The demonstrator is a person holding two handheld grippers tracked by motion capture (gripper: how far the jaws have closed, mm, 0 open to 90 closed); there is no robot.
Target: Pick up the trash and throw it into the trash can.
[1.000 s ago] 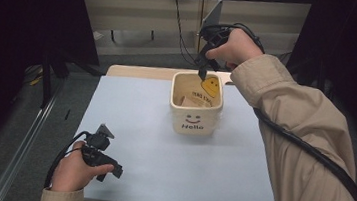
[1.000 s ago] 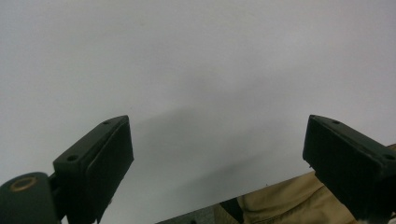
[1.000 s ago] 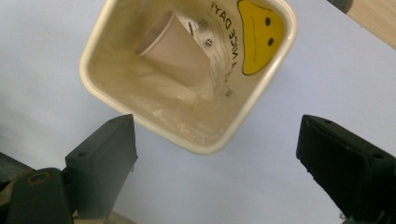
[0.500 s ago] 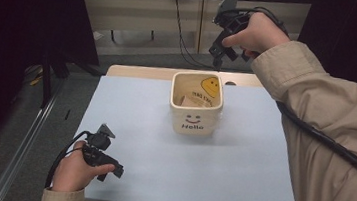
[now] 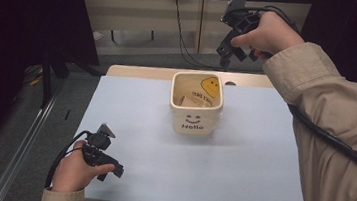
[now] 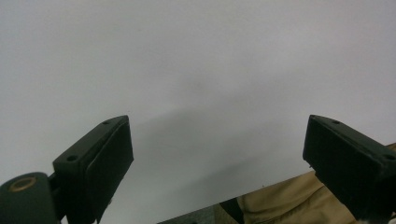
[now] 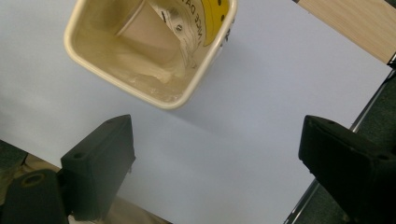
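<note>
A person sits at a table (image 5: 237, 187) covered in a smooth, pale blue-grey sheet, with a strip of light wood showing along its far edge. Near the far middle of the table stands a cream, square-mouthed container (image 5: 194, 123) with rounded corners and glossy walls, printed on its near face with a smiling face and the word "Hello". Inside it lie packets (image 5: 198, 98), one with a yellow patch bearing a face; in the right gripper view their surface looks like crinkled film with printed lettering. The right hand-held gripper (image 5: 228, 51) is held high in the air beyond the container's far rim, pointing down — the container sits below it and slightly toward the person. Its black, blocky jaws are spread wide and carry nothing; that gripper's own camera looks down past them into the container's open mouth. The left hand-held gripper (image 5: 106, 161) rests low at the near left corner of the table, well apart from the container, its jaws likewise spread wide over bare tabletop with nothing between them. The right hand is plainly the nearer one to the container, so any reach into it would likely be a straight drop from above — through the square opening, whose sides run roughly parallel to the table's edges. Both forearms wear tan sleeves, and black cables trail from each gripper.
</note>
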